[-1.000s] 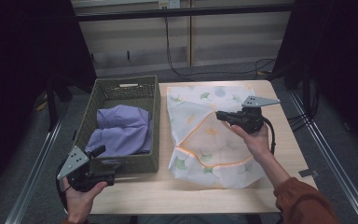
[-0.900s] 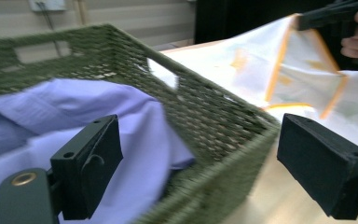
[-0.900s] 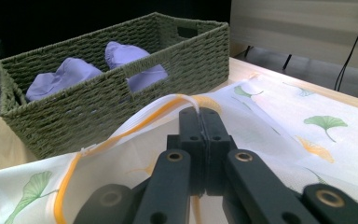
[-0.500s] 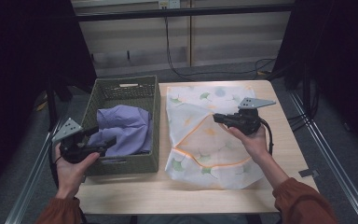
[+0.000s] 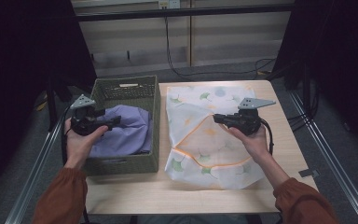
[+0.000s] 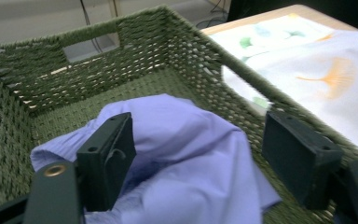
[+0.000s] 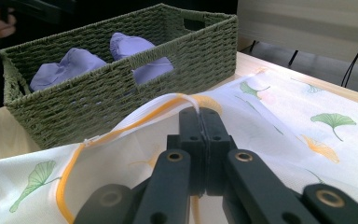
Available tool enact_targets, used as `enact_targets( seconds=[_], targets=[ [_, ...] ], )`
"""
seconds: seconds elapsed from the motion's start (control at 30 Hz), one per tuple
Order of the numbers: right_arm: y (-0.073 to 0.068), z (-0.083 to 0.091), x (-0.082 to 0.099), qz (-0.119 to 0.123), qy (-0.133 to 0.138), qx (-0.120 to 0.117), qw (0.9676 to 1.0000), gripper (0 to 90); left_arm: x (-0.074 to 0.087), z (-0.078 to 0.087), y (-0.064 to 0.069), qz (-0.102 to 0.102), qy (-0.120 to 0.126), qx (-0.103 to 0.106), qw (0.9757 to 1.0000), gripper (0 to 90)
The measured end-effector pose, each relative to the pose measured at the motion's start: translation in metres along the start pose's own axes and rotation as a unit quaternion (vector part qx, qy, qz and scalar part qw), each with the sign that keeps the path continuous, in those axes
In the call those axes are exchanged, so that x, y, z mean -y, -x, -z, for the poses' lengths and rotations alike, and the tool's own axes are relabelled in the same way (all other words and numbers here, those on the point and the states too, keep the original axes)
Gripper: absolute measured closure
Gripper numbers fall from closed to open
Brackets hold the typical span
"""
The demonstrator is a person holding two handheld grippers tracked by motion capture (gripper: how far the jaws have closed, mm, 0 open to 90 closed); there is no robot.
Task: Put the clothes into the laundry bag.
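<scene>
A green woven basket on the table's left holds a crumpled lavender cloth. To its right lies a white mesh bag printed with ginkgo leaves, its opening edged by an orange zipper. My left gripper hovers over the basket's near left part. In the left gripper view, my left gripper stands open just above the lavender cloth. My right gripper is over the bag's middle. In the right gripper view, my right gripper is shut on the bag's raised zipper edge.
The wooden table has bare strips to the right of the bag and along the front. Metal rails run down both sides of it. Behind it are a wall, hanging cables and dark curtains. The basket stands close to the bag's left edge.
My left gripper has risen from the table's front left corner and moved forward over the basket and the lavender cloth. The right gripper has barely shifted and keeps its hold on the bag.
</scene>
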State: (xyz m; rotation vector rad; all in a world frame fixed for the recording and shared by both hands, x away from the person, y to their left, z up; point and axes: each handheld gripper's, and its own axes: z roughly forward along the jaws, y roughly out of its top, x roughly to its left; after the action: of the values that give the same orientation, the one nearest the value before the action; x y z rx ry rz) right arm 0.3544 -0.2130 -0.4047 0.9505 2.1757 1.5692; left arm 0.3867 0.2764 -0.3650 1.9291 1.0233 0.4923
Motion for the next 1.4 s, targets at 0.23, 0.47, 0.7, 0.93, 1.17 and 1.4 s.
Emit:
enact_targets(
  seconds=[0.23,0.47,0.7,0.93,1.17,1.4],
  targets=[
    [0.000,-0.002,0.001,0.001,-0.006,0.002,1.0000,90.0,-0.006,-0.030,-0.025,0.015,-0.028,0.003,0.9995,26.6],
    [-0.002,-0.004,0.002,0.003,-0.011,-0.002,0.9999,90.0,-0.004,-0.051,-0.038,0.031,-0.044,0.005,0.9986,25.0],
    [0.000,-0.003,0.002,-0.002,-0.016,0.000,0.9999,90.0,-0.013,-0.064,-0.051,0.047,-0.057,-0.004,0.9973,22.1],
    [0.000,-0.003,0.003,-0.002,-0.019,-0.001,0.9998,90.0,-0.010,-0.080,-0.056,0.040,-0.090,-0.023,0.9949,19.9],
    [0.001,-0.004,0.004,-0.002,-0.020,-0.004,0.9998,90.0,-0.006,-0.098,-0.057,0.039,-0.117,-0.023,0.9921,13.4],
    [0.001,-0.004,0.005,-0.002,-0.024,-0.002,0.9997,90.0,0.004,-0.111,-0.056,0.035,-0.176,-0.025,0.9834,26.7]
  ],
)
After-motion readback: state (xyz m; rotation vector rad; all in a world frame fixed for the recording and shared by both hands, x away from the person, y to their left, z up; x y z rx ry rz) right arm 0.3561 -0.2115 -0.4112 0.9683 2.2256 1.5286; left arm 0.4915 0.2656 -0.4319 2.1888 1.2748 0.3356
